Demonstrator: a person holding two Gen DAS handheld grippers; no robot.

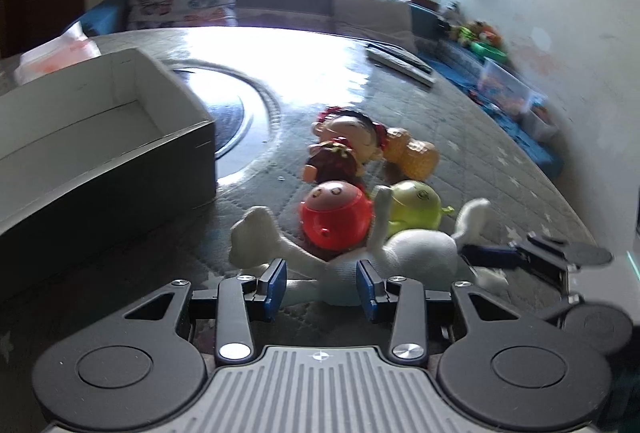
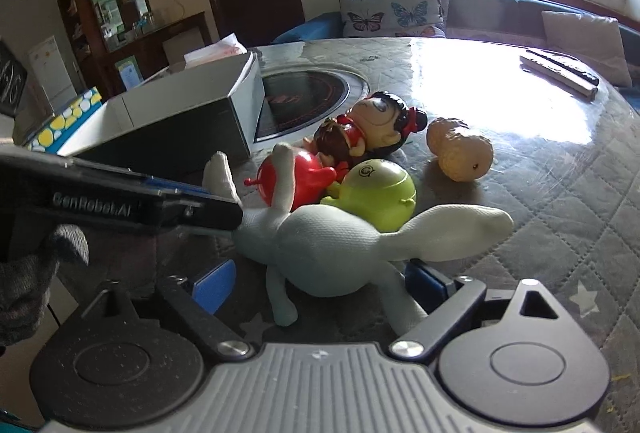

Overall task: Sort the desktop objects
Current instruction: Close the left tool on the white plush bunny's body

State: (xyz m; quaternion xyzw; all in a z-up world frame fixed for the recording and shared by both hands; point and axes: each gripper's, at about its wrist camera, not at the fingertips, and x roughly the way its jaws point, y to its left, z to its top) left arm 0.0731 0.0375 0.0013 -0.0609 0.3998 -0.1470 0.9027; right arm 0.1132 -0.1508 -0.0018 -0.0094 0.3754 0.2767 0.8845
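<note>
White plush toy on table, straddled by both grippers; left gripper and right gripper open. Only right view shows peanut toy clearly, gloved hand

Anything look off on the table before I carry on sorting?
Nothing spilled or broken. The toys lie in a jumble: the white plush is sprawled on its side against the red toy and green toy, and the doll is tipped over. The box looks empty as far as visible.
</note>
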